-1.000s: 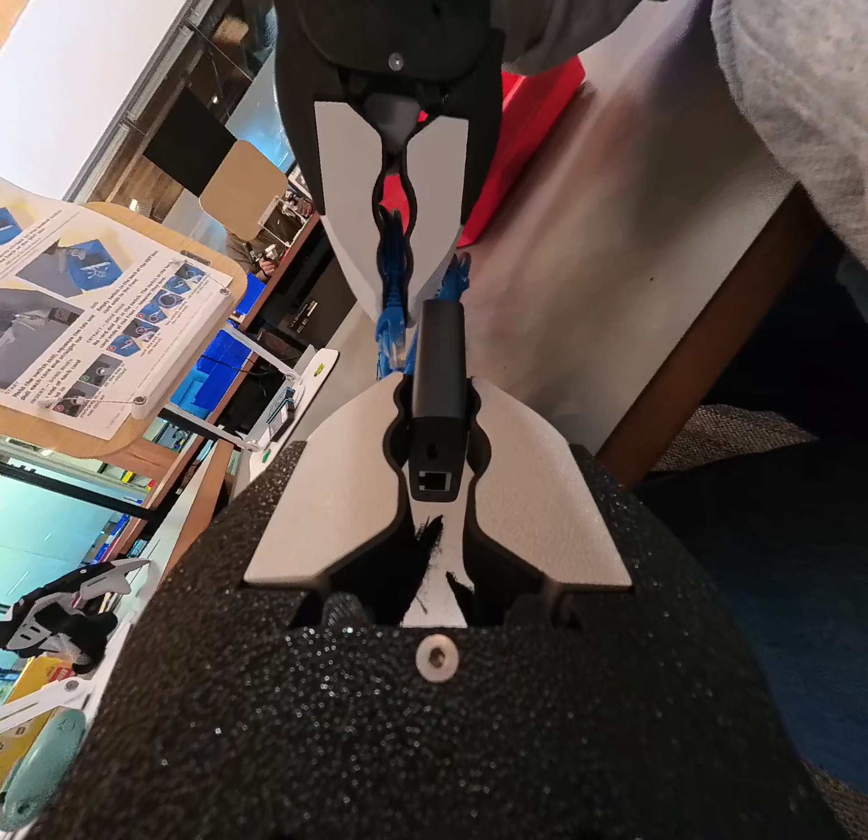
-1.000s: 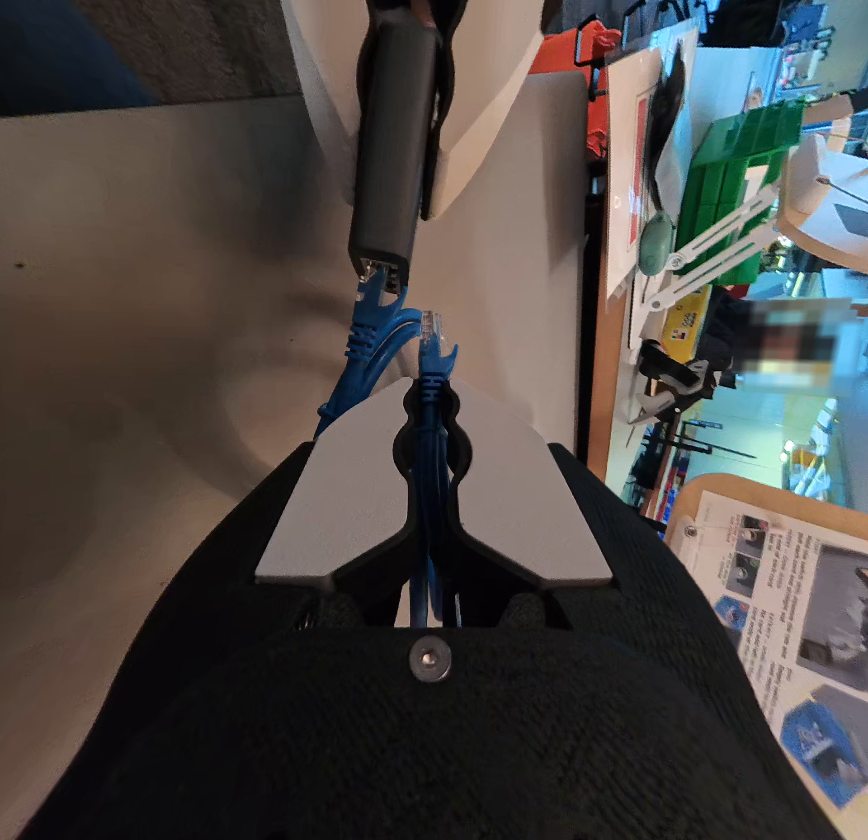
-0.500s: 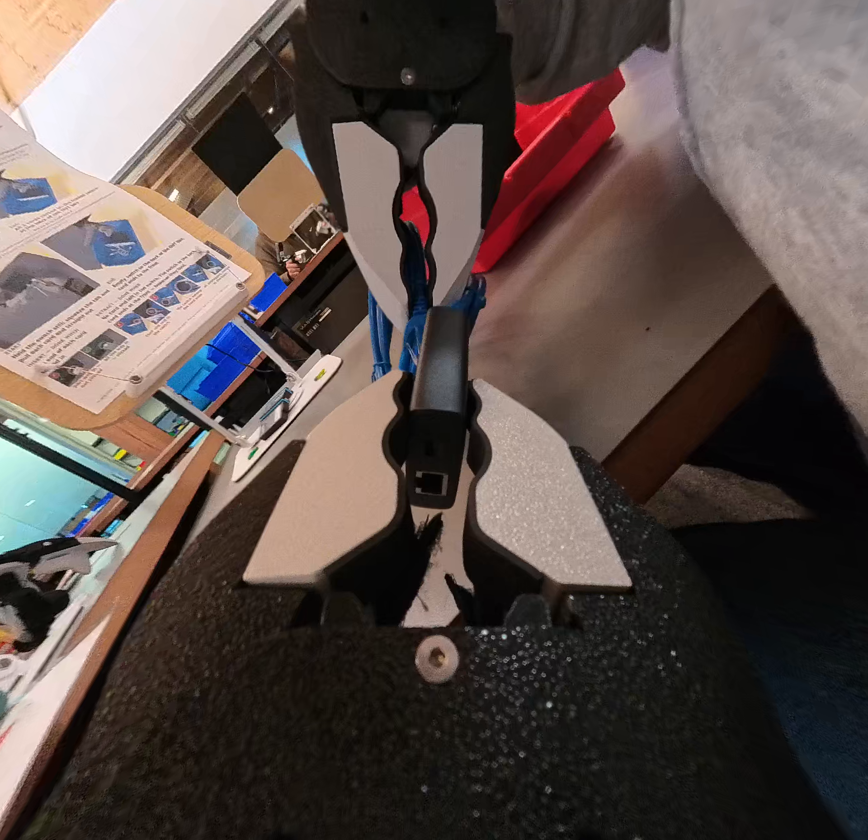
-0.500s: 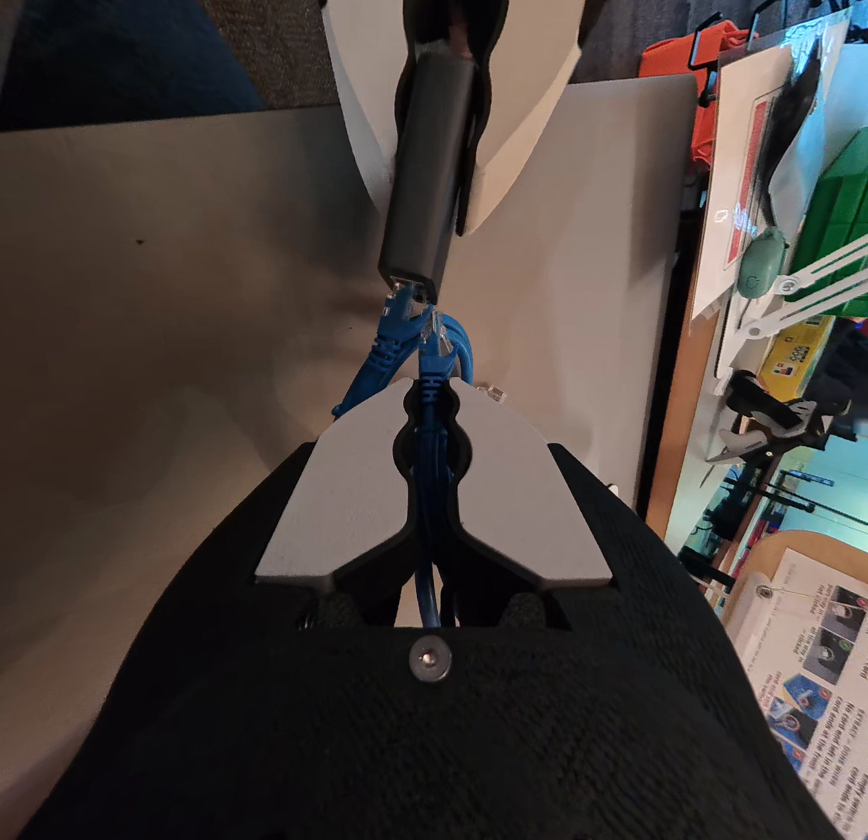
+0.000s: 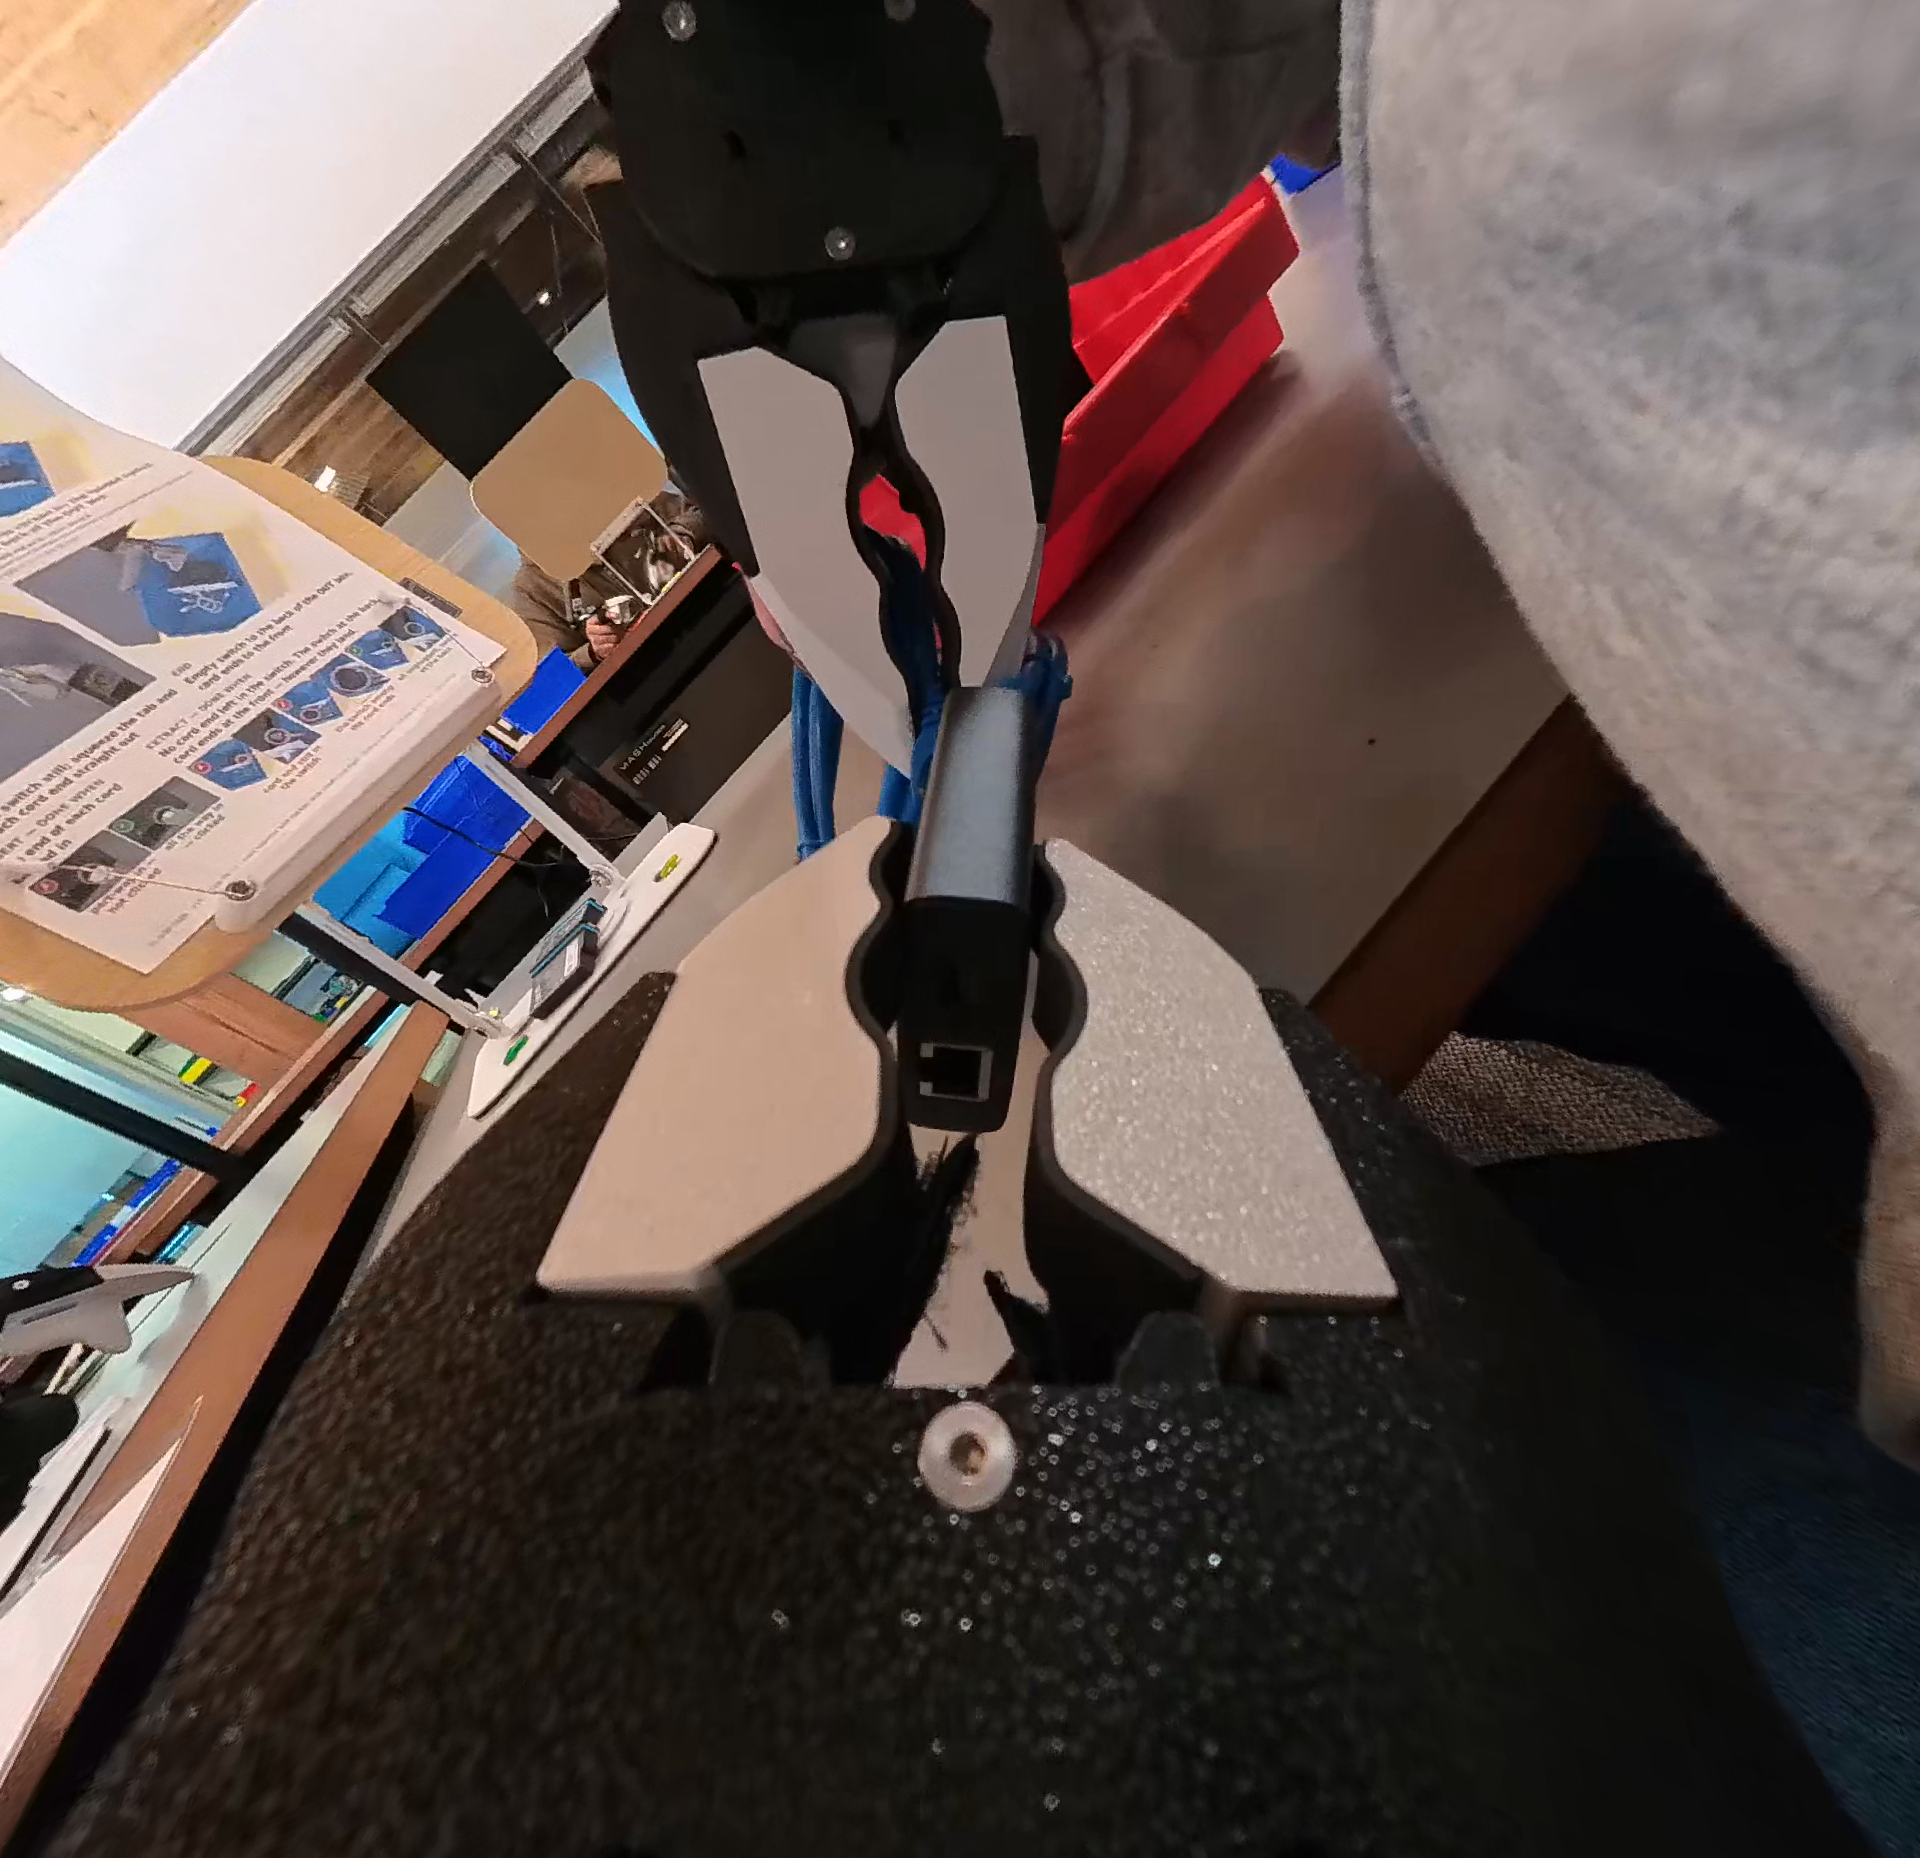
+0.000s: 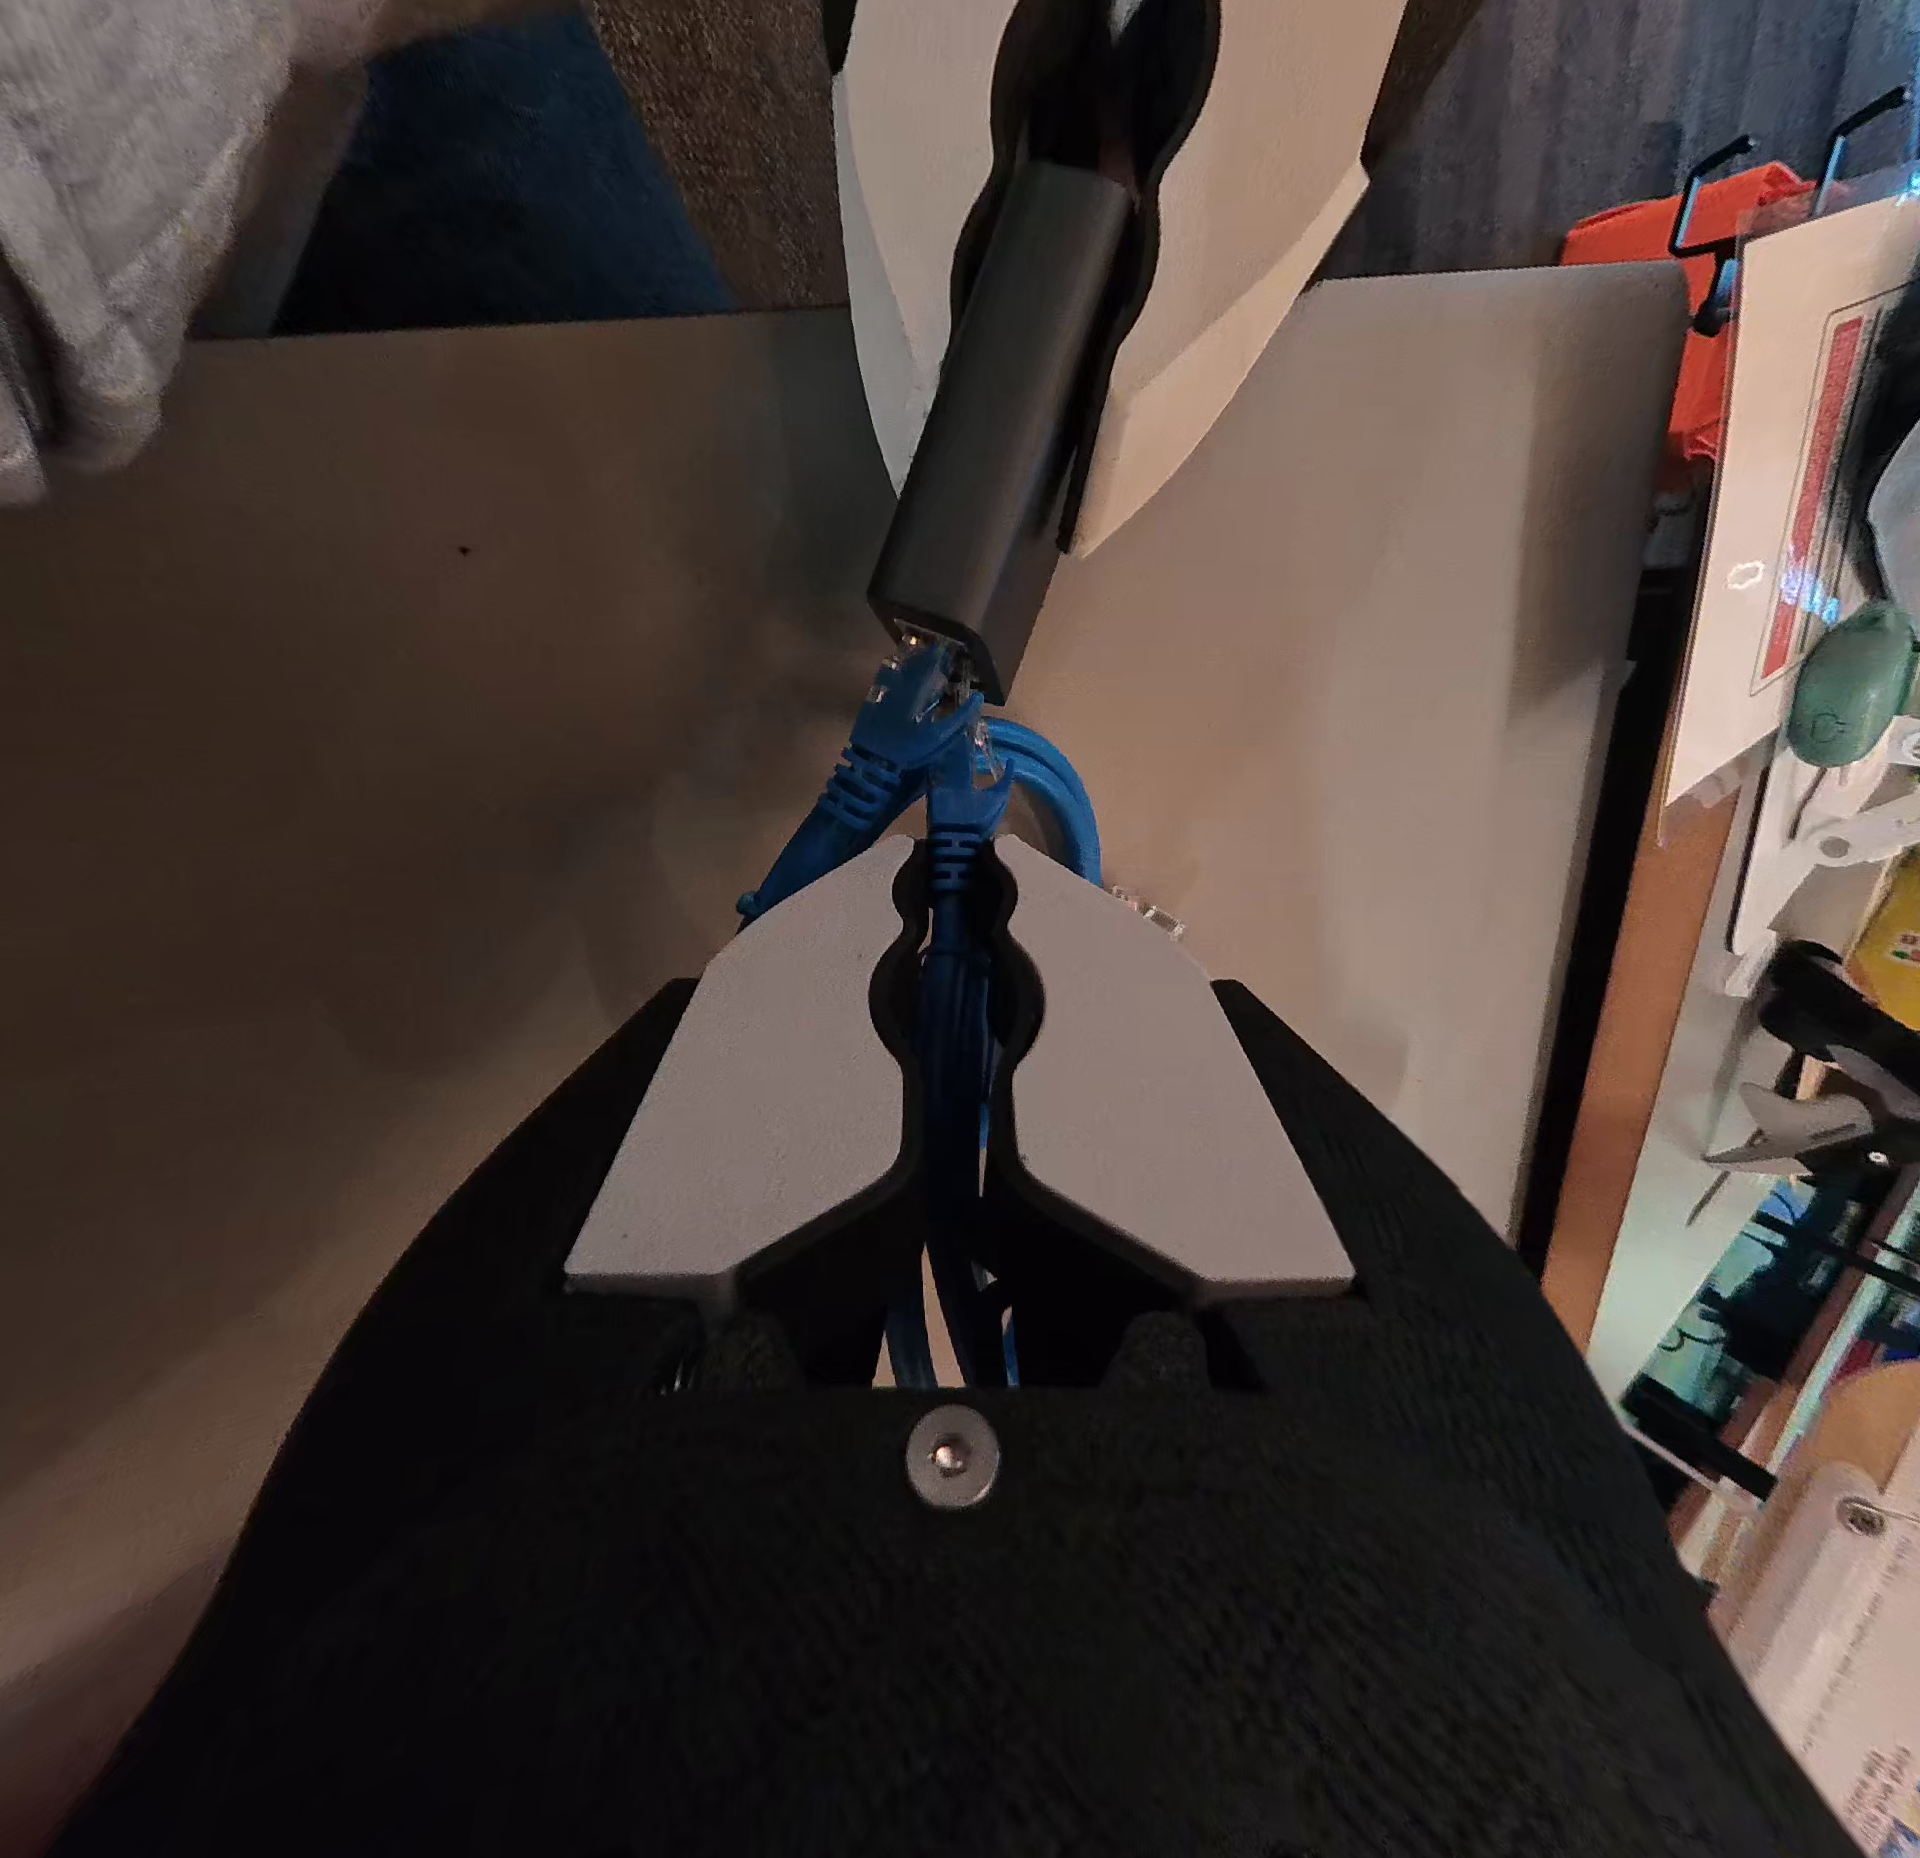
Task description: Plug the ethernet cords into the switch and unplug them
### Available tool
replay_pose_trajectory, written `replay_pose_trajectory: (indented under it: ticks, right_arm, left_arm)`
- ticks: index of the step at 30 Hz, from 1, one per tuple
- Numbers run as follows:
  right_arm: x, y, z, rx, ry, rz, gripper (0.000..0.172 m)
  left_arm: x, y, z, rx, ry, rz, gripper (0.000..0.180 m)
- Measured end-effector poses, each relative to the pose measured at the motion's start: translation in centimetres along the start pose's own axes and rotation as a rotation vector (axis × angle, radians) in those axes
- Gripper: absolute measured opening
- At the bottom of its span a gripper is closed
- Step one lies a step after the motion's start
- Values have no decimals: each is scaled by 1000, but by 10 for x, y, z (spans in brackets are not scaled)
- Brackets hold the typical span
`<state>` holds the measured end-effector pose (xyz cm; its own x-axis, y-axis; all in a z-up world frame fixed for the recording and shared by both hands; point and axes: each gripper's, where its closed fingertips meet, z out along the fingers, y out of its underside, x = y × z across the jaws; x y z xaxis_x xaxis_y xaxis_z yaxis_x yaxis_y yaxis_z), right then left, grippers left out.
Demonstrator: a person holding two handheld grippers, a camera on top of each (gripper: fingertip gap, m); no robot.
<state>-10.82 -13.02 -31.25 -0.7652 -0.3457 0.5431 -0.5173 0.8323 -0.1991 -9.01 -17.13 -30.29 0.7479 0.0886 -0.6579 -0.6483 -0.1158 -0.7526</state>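
My left gripper (image 5: 961, 852) is shut on a slim black switch (image 5: 971, 873), held lengthwise, with an empty port facing the camera. In the right wrist view the switch (image 6: 1003, 437) points down toward me, and a blue ethernet plug (image 6: 904, 696) sits in its lower port. My right gripper (image 6: 956, 852) is shut on a second blue ethernet cord (image 6: 956, 977). Its clear-tipped plug (image 6: 977, 759) stands just below the switch's end, beside the seated plug. In the left wrist view my right gripper (image 5: 940, 686) hangs over the switch's far end with blue cord (image 5: 816, 759) behind it.
A grey table (image 6: 416, 769) lies below both grippers. Red bins (image 5: 1164, 406) stand at its far side. A board with instruction sheets (image 5: 208, 686) is at the left. A person's grey sleeve (image 5: 1610, 458) fills the right. Cluttered shelves (image 6: 1818, 873) stand beside the table. Left tips to right tips: about 5 cm.
My right gripper has carried its plug closer to the switch's end, from clearly apart to right beside the seated plug. The left gripper has kept its hold on the switch and tilted a little.
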Motion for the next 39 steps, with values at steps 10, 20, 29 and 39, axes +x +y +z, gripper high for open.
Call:
replay_pose_trajectory:
  ticks: [10,20,29,39]
  right_arm:
    - [8,0,-3,52,42,114,7]
    - [81,43,-66,-44,629,250,7]
    - [50,12,-54,-34,428,429,7]
    - [61,58,-86,-267,723,446,7]
  left_arm:
    - [-5,-1,-2,45,13,-132,21]
    - [-77,8,-12,76,-181,-394,20]
    - [-115,12,-20,194,-274,-590,20]
    - [-126,19,-24,86,-365,-493,20]
